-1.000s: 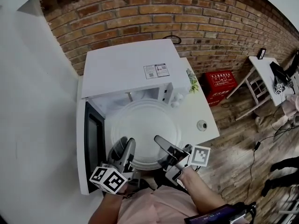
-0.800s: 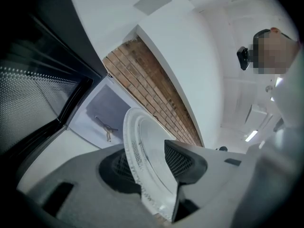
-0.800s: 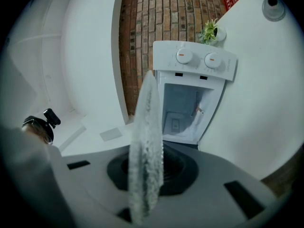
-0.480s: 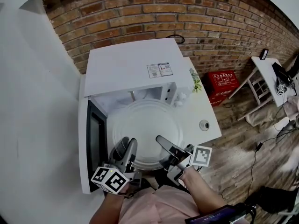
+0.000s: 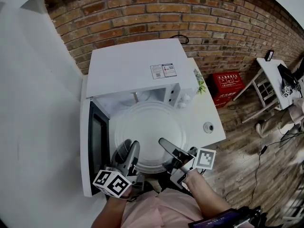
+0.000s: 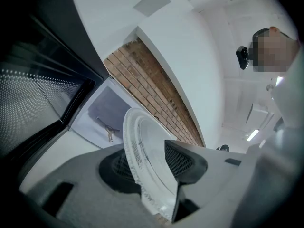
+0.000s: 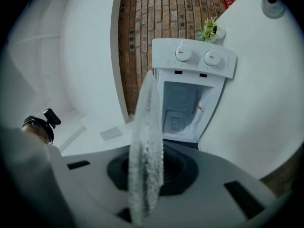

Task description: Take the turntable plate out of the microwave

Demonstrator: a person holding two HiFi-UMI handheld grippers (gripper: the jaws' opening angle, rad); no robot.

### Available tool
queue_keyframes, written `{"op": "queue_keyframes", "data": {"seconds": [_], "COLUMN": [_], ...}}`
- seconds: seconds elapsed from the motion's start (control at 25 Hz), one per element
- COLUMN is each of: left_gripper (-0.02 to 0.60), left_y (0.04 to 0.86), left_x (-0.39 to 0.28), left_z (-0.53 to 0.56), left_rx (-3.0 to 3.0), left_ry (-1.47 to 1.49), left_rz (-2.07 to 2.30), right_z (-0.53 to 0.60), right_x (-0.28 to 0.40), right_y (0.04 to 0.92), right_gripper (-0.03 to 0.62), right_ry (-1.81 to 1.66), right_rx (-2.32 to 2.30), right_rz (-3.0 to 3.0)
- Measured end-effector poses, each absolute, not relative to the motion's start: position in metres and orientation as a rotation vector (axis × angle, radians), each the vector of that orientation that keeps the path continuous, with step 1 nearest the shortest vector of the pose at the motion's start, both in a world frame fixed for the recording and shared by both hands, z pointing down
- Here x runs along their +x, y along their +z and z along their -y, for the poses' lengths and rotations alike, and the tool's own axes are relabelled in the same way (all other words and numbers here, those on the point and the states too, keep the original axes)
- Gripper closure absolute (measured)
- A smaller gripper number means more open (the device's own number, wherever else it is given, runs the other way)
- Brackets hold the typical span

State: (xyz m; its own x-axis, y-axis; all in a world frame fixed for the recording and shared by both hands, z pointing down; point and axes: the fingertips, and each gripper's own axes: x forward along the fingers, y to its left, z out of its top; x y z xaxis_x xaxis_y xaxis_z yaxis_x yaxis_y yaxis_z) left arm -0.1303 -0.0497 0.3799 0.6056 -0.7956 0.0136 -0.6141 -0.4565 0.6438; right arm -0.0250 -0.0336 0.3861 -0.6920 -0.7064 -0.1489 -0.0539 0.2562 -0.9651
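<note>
At the bottom of the head view, the left gripper (image 5: pixel 128 152) and the right gripper (image 5: pixel 166 148) each clamp the near rim of the turntable plate (image 5: pixel 148 132). In both gripper views the glass edge sits pinched between the pads, and the left jaws stand somewhat wider than the right. The plate hangs level, out in front of the microwave (image 5: pixel 135 65), its far rim close to the open cavity (image 7: pixel 183 108).

The door (image 5: pixel 97 146) is swung open at the left of the frame, its dark window facing the plate. The microwave stands on a white table (image 5: pixel 209 110). The table's bare top runs along the right side and carries a small round object (image 5: pixel 207 127). Farther back, a small green plant (image 5: pixel 198 85) stands beside the microwave's 2 dials (image 7: pixel 194 56).

Past the table's right edge lies a wooden floor (image 5: pixel 242 151), with a red crate (image 5: pixel 228 85) against the brick wall (image 5: pixel 199 13) that fills the top of the frame. A plain white wall (image 5: pixel 33 103) closes the left side. A second white table (image 5: pixel 270 68) stands at the far right.
</note>
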Motion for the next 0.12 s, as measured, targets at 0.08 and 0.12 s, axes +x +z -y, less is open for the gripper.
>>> {"op": "queue_keyframes", "data": {"seconds": [0.08,0.12], "left_gripper": [0.416,0.416], "left_y": [0.3799,0.3800], "left_x": [-0.1300,-0.1299], "left_z": [0.0500,0.0502], "left_rx": [2.220,2.219], "left_ry": [-0.386,-0.385], "left_rz": [1.110,1.110], "right_z": [0.0341,0.0343], "right_x": [-0.0247,-0.0245], "right_y": [0.3861,0.3862], "right_gripper": [0.563,0.563], "right_ry": [-1.469,-1.470], "right_rx": [-0.686,-0.686], "right_rz": [-1.959,-1.960]}}
